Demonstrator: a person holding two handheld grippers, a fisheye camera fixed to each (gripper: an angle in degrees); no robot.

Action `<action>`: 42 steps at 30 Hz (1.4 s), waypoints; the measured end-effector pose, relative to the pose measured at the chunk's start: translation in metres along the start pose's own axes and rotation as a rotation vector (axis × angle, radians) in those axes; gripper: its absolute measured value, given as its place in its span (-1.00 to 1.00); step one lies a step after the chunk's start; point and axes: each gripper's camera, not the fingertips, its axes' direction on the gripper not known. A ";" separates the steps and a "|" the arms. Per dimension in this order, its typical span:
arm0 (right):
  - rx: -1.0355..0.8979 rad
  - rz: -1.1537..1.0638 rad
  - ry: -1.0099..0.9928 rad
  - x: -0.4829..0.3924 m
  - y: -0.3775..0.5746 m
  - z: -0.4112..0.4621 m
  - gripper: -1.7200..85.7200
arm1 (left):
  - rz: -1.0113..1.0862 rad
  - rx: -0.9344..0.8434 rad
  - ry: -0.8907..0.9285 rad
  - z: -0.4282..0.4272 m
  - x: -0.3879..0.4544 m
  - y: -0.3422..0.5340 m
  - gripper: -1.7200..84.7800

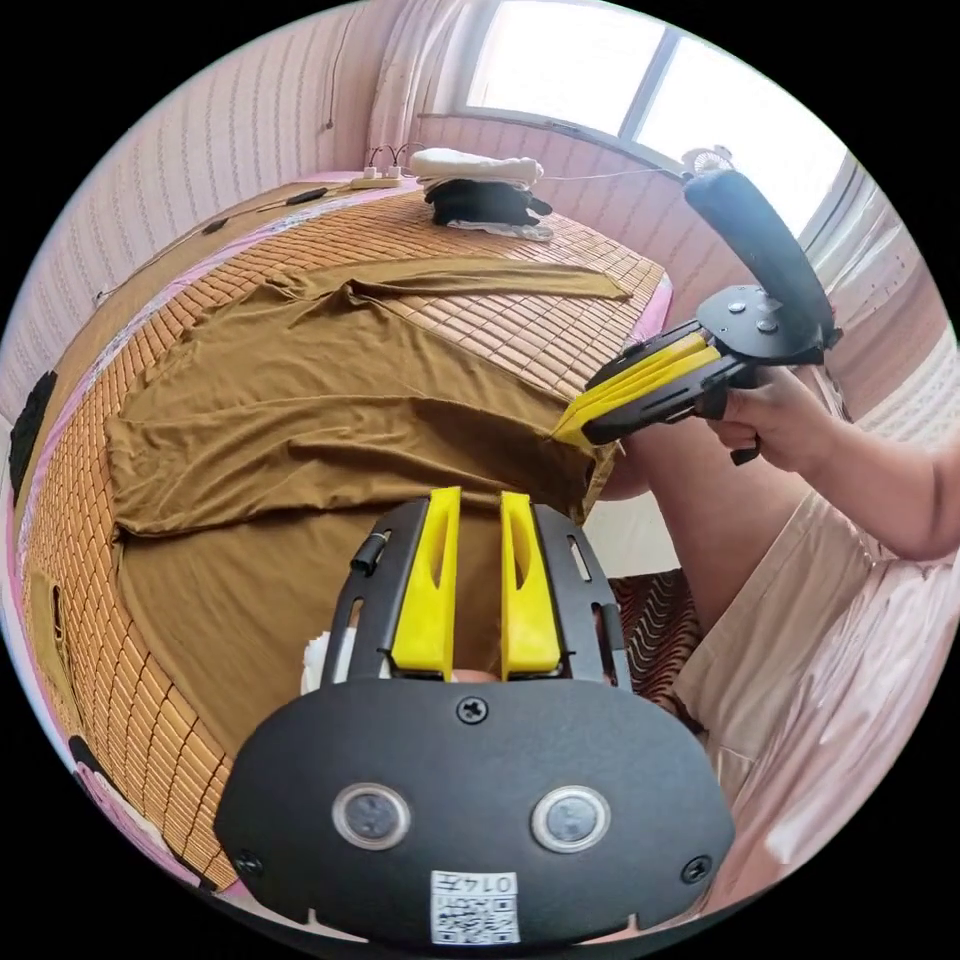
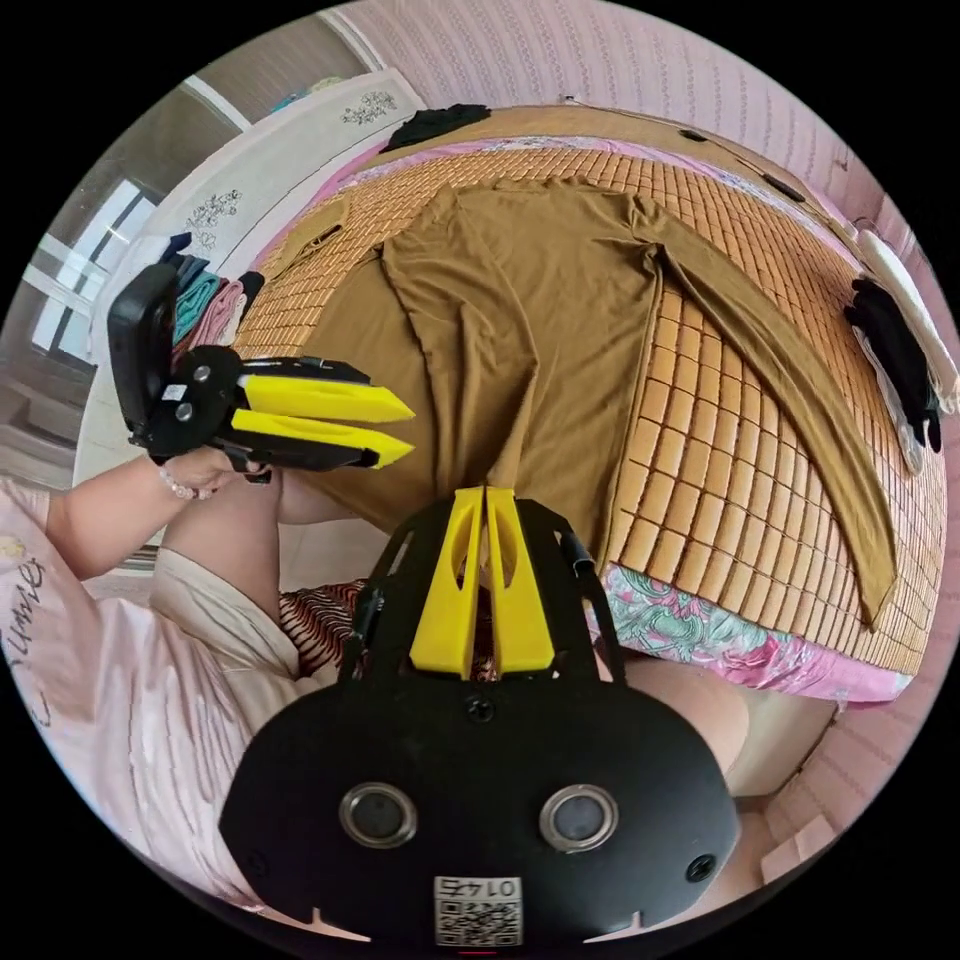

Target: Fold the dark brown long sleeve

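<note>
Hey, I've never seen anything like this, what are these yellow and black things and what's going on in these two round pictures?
They are two hand-held grippers, each carrying a fisheye camera. A person holds one in each hand. In the left gripper view, the left gripper hovers with its yellow fingers apart over a brown shirt spread on a bamboo mat on a bed. The right gripper comes in from the side, fingers shut on the shirt's hem. The right gripper view shows the same scene from the other hand, one long sleeve stretched out across the mat.

The long sleeve shirt (image 1: 300, 400) lies spread across the bamboo mat (image 1: 480, 240) on the bed, hem over the near edge. A clothes pile (image 1: 480, 195) sits at the far edge.
</note>
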 end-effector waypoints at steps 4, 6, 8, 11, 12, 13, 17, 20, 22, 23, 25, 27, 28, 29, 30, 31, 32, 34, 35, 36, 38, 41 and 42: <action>-0.049 0.093 0.039 0.036 0.013 0.000 -0.97 | 0.137 -0.025 -0.005 0.034 0.038 -0.031 -0.77; -0.061 0.115 0.036 0.053 0.018 0.008 -0.97 | 0.201 -0.089 -0.028 0.055 0.054 -0.042 -0.77; -0.076 0.118 0.025 0.061 0.018 0.015 -0.97 | 0.262 -0.165 -0.079 0.075 0.068 -0.050 -0.78; -0.081 0.114 0.023 0.069 0.019 0.023 -0.96 | 0.301 -0.174 -0.159 0.090 0.082 -0.059 -0.83; -0.063 0.111 0.017 0.071 0.020 0.025 -0.95 | 0.305 -0.194 -0.161 0.097 0.084 -0.062 -0.84; -0.059 0.114 0.014 0.072 0.020 0.027 -0.94 | 0.292 -0.208 -0.153 0.103 0.084 -0.066 -0.85; -0.174 0.063 0.082 0.068 0.014 0.055 -0.94 | 0.272 -0.143 -0.084 0.098 0.084 -0.075 -0.85; -0.177 0.010 0.180 0.063 0.019 0.062 -0.96 | 0.242 -0.216 -0.053 0.117 0.079 -0.081 -0.86; -0.184 0.021 0.166 0.067 0.024 0.066 -0.97 | 0.228 -0.217 -0.046 0.131 0.076 -0.082 -0.86; -0.181 0.033 0.153 0.070 0.028 0.068 -0.97 | 0.227 -0.218 -0.039 0.131 0.075 -0.083 -0.86; -0.176 0.043 0.135 0.075 0.034 0.067 -0.96 | 0.224 -0.206 0.011 0.125 0.074 -0.088 -0.86; -0.084 0.081 0.126 0.086 0.047 0.052 -0.94 | 0.221 -0.172 0.071 0.112 0.073 -0.091 -0.86; -0.041 0.100 0.123 0.092 0.052 0.046 -0.93 | 0.216 -0.144 0.094 0.104 0.071 -0.095 -0.86; 0.053 0.157 0.126 0.107 0.062 0.033 -0.91 | 0.215 -0.125 0.103 0.099 0.069 -0.098 -0.86; 0.143 0.230 0.147 0.126 0.072 0.021 -0.85 | 0.213 -0.088 0.116 0.090 0.065 -0.106 -0.86; 0.185 0.276 0.164 0.137 0.078 0.016 -0.82 | 0.211 -0.059 0.116 0.084 0.058 -0.117 -0.86; 0.262 0.370 0.196 0.161 0.090 0.007 -0.79 | 0.211 -0.046 0.110 0.081 0.054 -0.123 -0.86; 0.372 0.527 0.249 0.197 0.110 -0.004 -0.76 | 0.242 0.004 0.050 0.076 0.039 -0.152 -0.87; 0.445 0.623 0.290 0.218 0.125 -0.009 -0.75 | 0.252 0.010 0.032 0.076 0.036 -0.161 -0.87; 0.508 0.723 0.356 0.237 0.141 -0.012 -0.75 | 0.261 0.035 0.012 0.075 0.030 -0.178 -0.87; 0.563 0.907 0.448 0.261 0.167 -0.008 -0.75 | 0.273 0.073 0.028 0.075 0.023 -0.206 -0.86; 0.565 1.070 0.538 0.281 0.196 0.011 -0.72 | 0.257 0.080 0.029 0.087 0.017 -0.254 -0.84; 0.561 1.077 0.508 0.288 0.201 0.016 -0.71 | 0.245 0.064 0.031 0.096 0.016 -0.272 -0.83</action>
